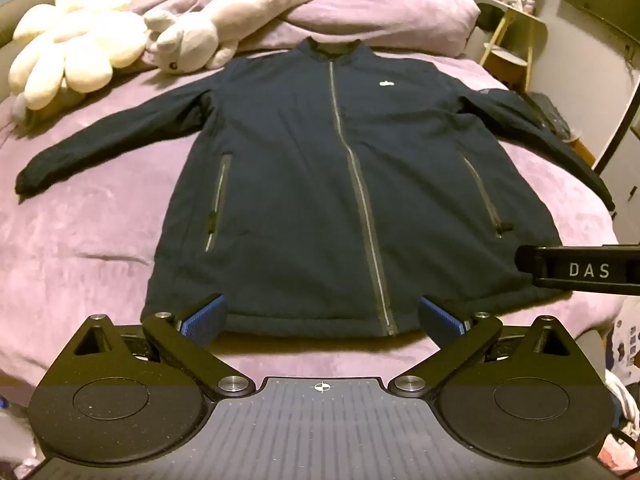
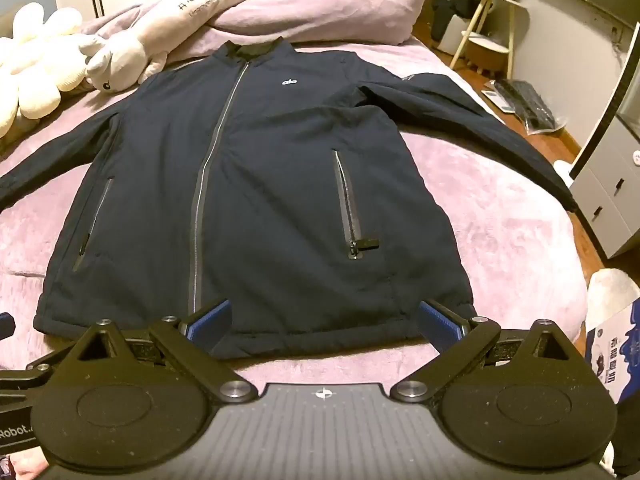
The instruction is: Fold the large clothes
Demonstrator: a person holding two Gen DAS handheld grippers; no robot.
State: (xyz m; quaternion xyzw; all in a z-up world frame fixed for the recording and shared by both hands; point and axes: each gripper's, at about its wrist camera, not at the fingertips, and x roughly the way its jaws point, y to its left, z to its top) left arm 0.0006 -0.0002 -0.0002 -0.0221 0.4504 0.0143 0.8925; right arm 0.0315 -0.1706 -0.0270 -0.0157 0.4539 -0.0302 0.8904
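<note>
Hem-nearest, jacket (image 1: 320,184) lies lengthwise, collar far.

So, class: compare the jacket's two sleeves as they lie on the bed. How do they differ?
The picture-left sleeve lies wholly on the bedspread, its cuff well inside the bed; the picture-right sleeve stretches to the bed's edge, its cuff overhanging. The left sleeve ends near the plush toys; the right one points toward the floor side. Both are navy, spread outward, unfolded.
</note>
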